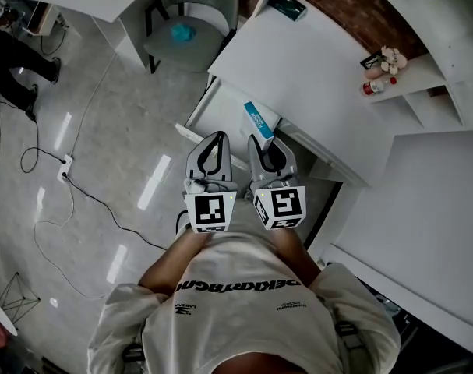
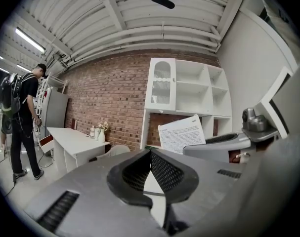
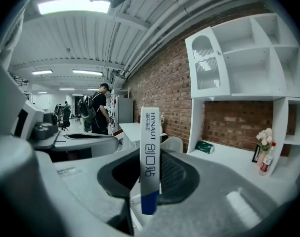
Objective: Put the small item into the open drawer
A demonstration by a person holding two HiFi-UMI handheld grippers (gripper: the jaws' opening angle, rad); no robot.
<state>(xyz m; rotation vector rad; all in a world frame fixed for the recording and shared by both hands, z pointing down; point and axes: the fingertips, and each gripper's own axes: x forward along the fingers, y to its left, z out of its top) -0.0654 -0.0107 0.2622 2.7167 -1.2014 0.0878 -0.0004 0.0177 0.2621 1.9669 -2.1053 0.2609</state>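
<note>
The small item is a flat white box with a blue end (image 1: 262, 120), printed HYNAUT on its narrow edge (image 3: 150, 132). My right gripper (image 1: 264, 141) is shut on it and holds it upright between the pads. In the head view the box hangs over the front of the open white drawer (image 1: 219, 104) under the desk. My left gripper (image 1: 215, 139) sits close beside the right one, shut with nothing in its jaws (image 2: 150, 154). The left gripper view shows the box's printed face (image 2: 182, 133) to the right.
A white desk (image 1: 314, 61) carries a green box (image 1: 287, 5). A shelf unit (image 1: 423, 76) at the right holds flowers and a bottle (image 1: 376, 86). A grey chair (image 1: 191, 22) stands behind the drawer. Cables (image 1: 68, 174) trail on the floor at left, where a person (image 1: 10, 57) stands.
</note>
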